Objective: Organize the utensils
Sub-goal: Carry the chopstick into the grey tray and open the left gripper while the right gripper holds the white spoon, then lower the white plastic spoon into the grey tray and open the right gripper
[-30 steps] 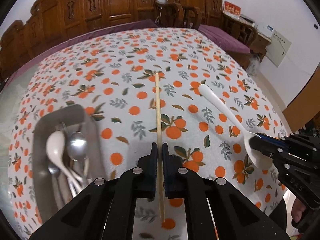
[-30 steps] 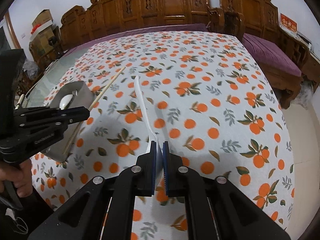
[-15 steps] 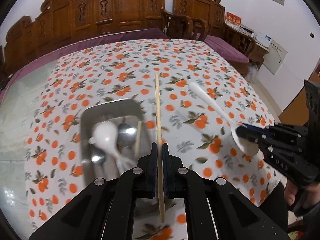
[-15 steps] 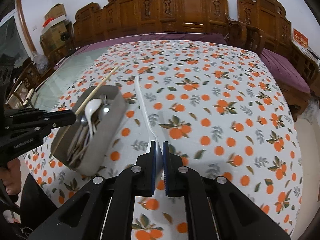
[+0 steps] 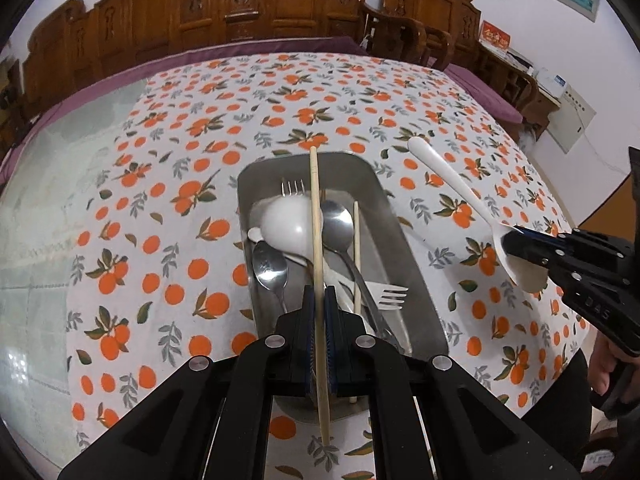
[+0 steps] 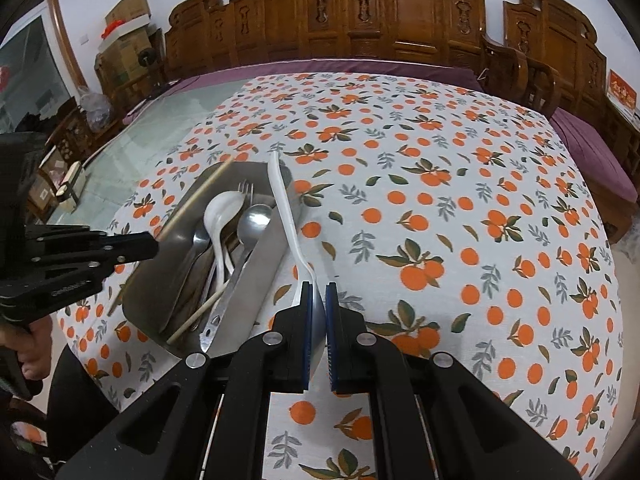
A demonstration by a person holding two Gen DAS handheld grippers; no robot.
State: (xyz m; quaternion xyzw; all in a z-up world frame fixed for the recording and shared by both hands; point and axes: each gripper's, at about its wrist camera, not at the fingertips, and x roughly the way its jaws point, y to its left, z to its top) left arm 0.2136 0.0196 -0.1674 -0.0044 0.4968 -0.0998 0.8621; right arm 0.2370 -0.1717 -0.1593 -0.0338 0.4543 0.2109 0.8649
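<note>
A wooden chopstick (image 5: 316, 216) is clamped in the left gripper (image 5: 319, 316), held lengthwise above the metal tray (image 5: 404, 240) on the orange-print tablecloth (image 5: 168, 216). The right gripper (image 6: 318, 312) pinches the bowl of a white plastic spoon (image 6: 282, 204), handle forward over the tray's right rim. Inside lie a second chopstick (image 5: 356, 252), a white ladle spoon (image 5: 286, 224), two steel spoons, a steel fork and a white fork (image 5: 390, 294). Carved wooden chairs (image 6: 360, 12) stand behind.

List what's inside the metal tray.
Metal tray holds a white ladle spoon, two steel spoons, steel fork, white fork, one chopstick. Their handles overlap; anything underneath is hidden.
</note>
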